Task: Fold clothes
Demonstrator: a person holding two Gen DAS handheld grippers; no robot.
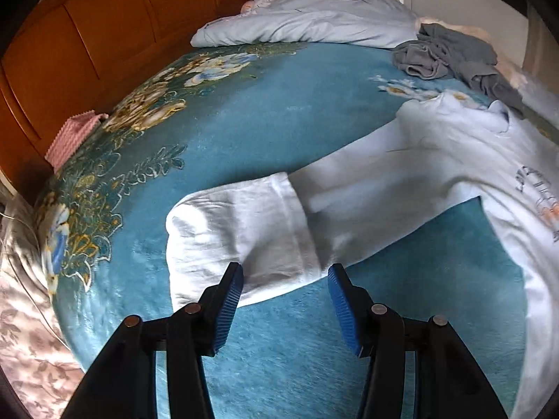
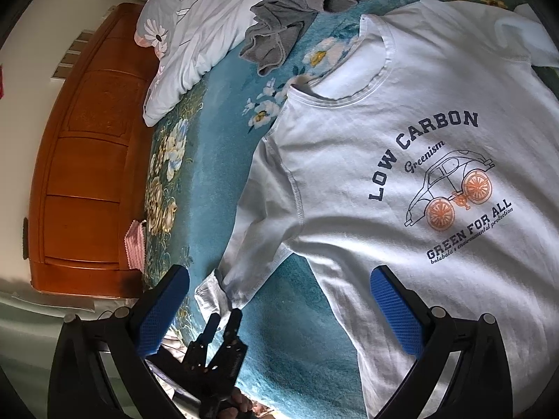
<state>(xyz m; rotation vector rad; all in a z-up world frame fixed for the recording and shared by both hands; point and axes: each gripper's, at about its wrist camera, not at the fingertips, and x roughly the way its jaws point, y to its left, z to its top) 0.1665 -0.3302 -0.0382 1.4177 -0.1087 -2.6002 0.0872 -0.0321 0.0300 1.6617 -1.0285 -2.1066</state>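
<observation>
On the bed: a white long-sleeved shirt (image 2: pixel 401 146) lies spread flat, chest print up, on a teal flowered blanket (image 1: pixel 265 111).
Print, top: "LOW CARBON" in dark block letters, with "Greenism" in script beneath.
Print, middle: a line drawing of a small car with two orange spoked wheels.
Print, bottom: "GREEN FOR ALL", then a smaller line that starts "belabala"; the rest is too fine to read surely.
Sleeve: one sleeve (image 1: pixel 349 188) stretches out sideways from the shirt, its cuff end (image 1: pixel 241 230) lying on the blanket.
Left tool (image 1: pixel 284 279): blue pads spread apart, hovering just over the cuff end, pinching nothing.
Right tool (image 2: pixel 279 300): pads spread wide above the shirt's lower side and the blanket, nothing between them.
Left tool seen from the right: it sits near the sleeve end, a hand (image 2: pixel 241 403) partly visible under it.
Nearby clothes: a crumpled grey garment (image 1: pixel 450 56) lies beyond the shirt's collar.
Bedding: a pale blue pillow (image 1: pixel 314 14) with a daisy print rests at the head.
Edge: a pink cloth (image 1: pixel 75 136) is tucked beside the wooden headboard (image 1: pixel 80 42).
</observation>
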